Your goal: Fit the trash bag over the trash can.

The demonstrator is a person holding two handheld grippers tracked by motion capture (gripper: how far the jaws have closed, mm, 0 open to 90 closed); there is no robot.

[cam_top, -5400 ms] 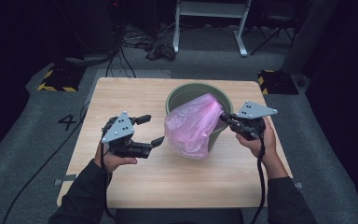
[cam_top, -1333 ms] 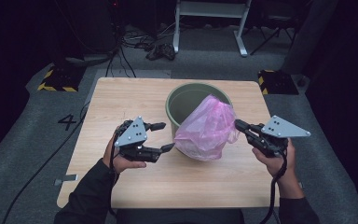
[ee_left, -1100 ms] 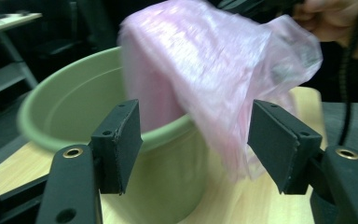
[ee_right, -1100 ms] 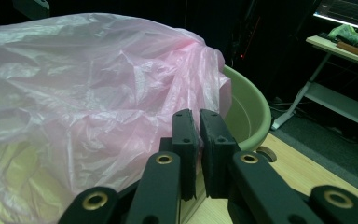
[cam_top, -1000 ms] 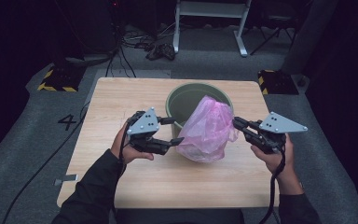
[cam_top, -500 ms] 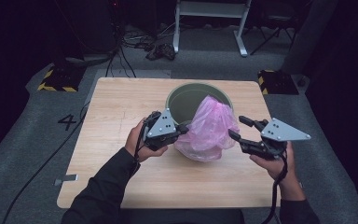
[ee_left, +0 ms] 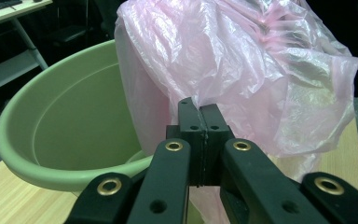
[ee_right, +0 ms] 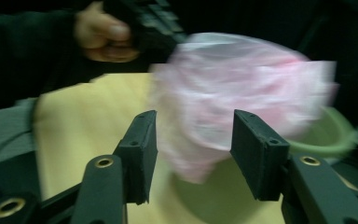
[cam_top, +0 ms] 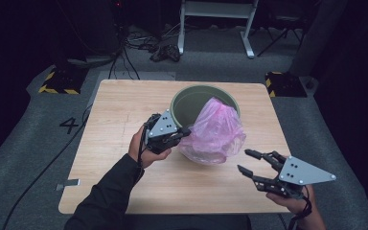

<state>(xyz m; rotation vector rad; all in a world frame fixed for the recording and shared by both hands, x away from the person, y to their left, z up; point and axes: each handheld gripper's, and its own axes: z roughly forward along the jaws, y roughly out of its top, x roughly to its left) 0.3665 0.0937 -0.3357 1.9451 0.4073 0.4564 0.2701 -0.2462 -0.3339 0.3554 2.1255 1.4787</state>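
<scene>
On the pale wooden table, the left gripper pinches the thin pink plastic bag with jaws fully closed, holding it at the round green plastic bin's rim, while the right gripper, half-open and empty after closing slightly, stands well clear.

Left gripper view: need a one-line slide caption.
Left gripper with jaws shut on the pink plastic bag draped over the rim of the green bin.
</scene>
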